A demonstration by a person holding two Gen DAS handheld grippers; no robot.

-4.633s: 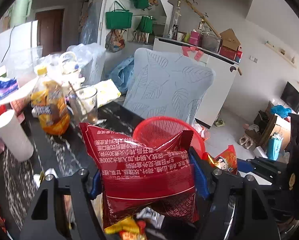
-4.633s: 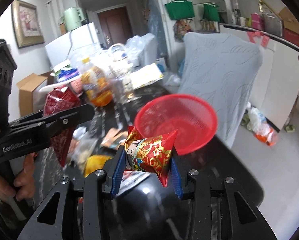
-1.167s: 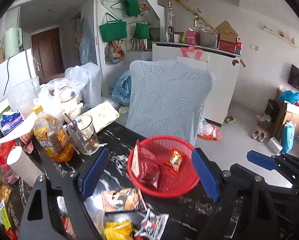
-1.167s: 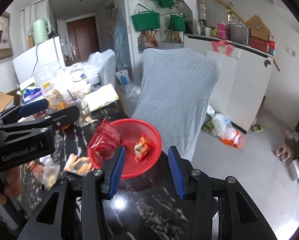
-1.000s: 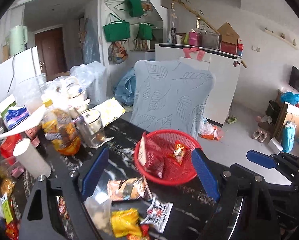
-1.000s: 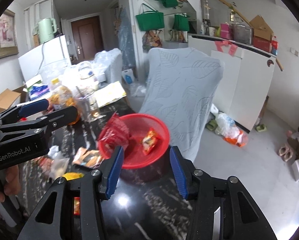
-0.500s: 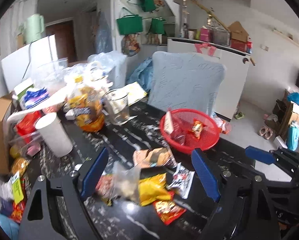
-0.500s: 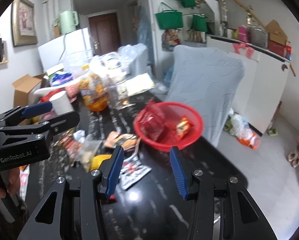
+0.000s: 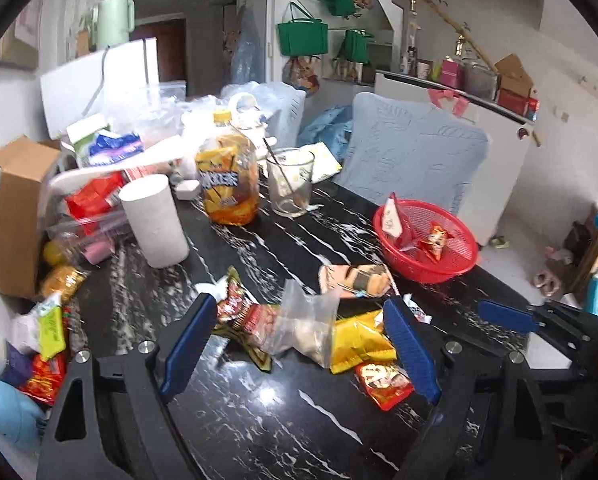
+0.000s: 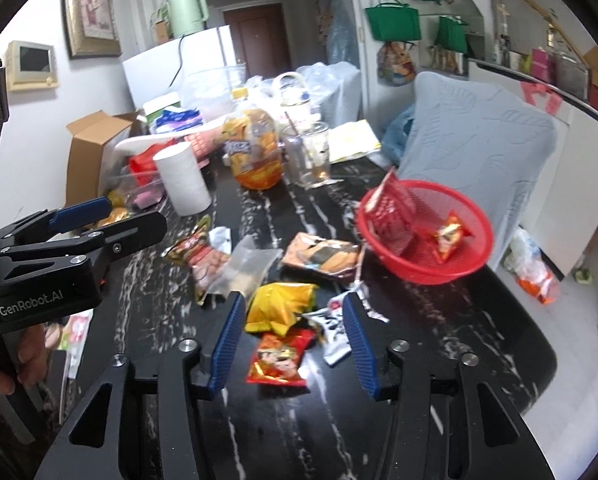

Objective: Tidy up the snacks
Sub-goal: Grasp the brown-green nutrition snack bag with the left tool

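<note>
Both grippers (image 9: 299, 344) (image 10: 293, 334) back from basket (image 9: 455, 270), empty, over loose snacks (image 10: 279, 306).

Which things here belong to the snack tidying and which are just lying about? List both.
Part of the job:
- red basket, already holding two packets
- yellow packet
- small red packet
- black-and-white packet
- clear bag
- orange packet

Just lying about:
- paper roll
- juice bottle
- glass
- cardboard box
</note>
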